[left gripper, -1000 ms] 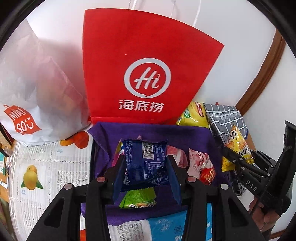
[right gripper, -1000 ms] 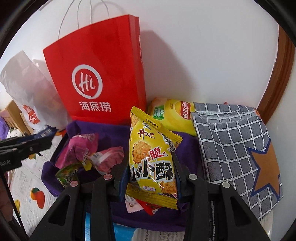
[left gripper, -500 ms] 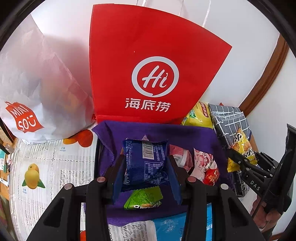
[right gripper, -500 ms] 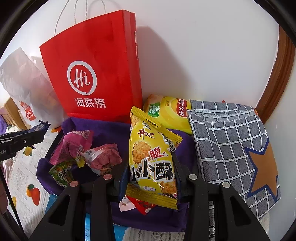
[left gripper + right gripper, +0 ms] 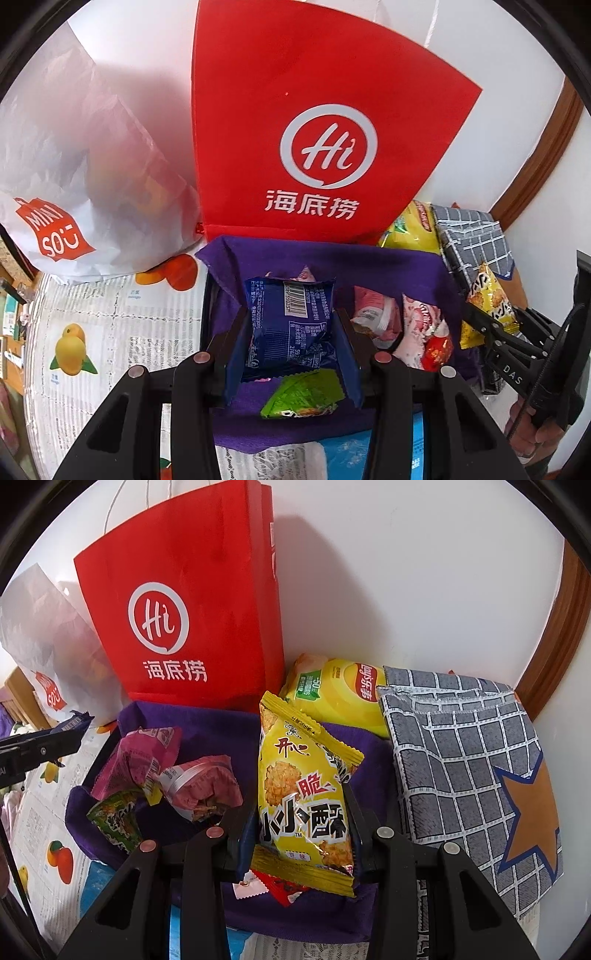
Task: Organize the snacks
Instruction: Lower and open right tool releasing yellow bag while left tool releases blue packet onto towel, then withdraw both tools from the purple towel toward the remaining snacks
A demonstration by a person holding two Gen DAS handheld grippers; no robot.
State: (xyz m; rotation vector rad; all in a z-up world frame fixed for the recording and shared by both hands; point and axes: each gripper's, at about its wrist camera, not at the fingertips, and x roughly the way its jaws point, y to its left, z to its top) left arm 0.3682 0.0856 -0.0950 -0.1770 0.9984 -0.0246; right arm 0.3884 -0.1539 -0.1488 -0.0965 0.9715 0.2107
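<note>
The left claw (image 5: 291,332) is clamped on a crinkled dark-blue foil snack packet (image 5: 290,325), barcode side up, above the purple cloth (image 5: 332,258) lining a tray. The right claw (image 5: 301,819) grips a glossy yellow cracker packet with bold black characters (image 5: 303,794), upright above the same cloth, near a pink wrapped snack (image 5: 207,782) and a green sachet (image 5: 116,823).

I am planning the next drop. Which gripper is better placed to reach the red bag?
Probably left. The left gripper, shut on the blue packet, faces the red bag straight ahead. The right gripper, shut on the yellow packet, has the bag off to its left.
</note>
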